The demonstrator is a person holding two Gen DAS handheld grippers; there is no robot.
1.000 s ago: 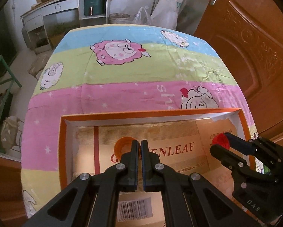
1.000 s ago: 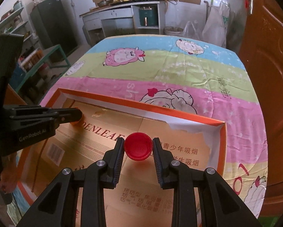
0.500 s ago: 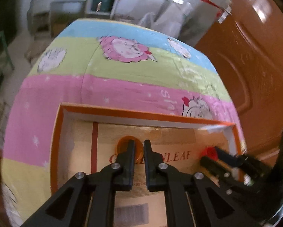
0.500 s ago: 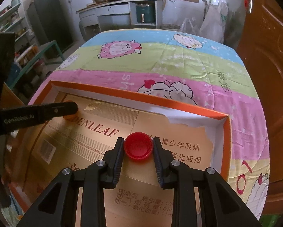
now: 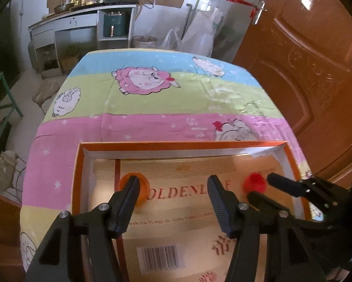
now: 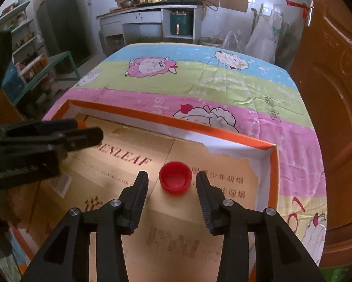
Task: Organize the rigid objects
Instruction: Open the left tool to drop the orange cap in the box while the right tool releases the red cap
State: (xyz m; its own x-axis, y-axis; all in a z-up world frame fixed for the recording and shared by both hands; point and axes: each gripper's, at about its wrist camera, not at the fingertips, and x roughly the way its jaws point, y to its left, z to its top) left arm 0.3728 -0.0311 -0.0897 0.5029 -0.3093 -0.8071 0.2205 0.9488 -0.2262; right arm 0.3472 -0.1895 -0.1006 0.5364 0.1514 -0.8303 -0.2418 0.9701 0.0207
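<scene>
A red bottle cap (image 6: 175, 180) lies open side up on the cardboard floor of an orange-rimmed box (image 6: 223, 133). My right gripper (image 6: 172, 181) is open with a finger on each side of the cap, not touching it. The cap also shows in the left wrist view (image 5: 254, 182). An orange cap (image 5: 142, 189) lies on the box floor at the left, partly behind my left finger. My left gripper (image 5: 173, 184) is open wide and empty, above the box (image 5: 176, 145). In the right wrist view the left gripper (image 6: 82, 130) hides most of the orange cap.
The box sits on a table with a striped sheep-print cloth (image 5: 152, 103). A brown wooden door (image 5: 305, 58) stands to the right. A counter with pots (image 6: 152, 11), a dark fridge (image 6: 58, 28) and shelves are at the back of the room.
Both grippers have opened. The right one let go of the red cap, which now lies on the box floor. The left one spread wide from shut.
</scene>
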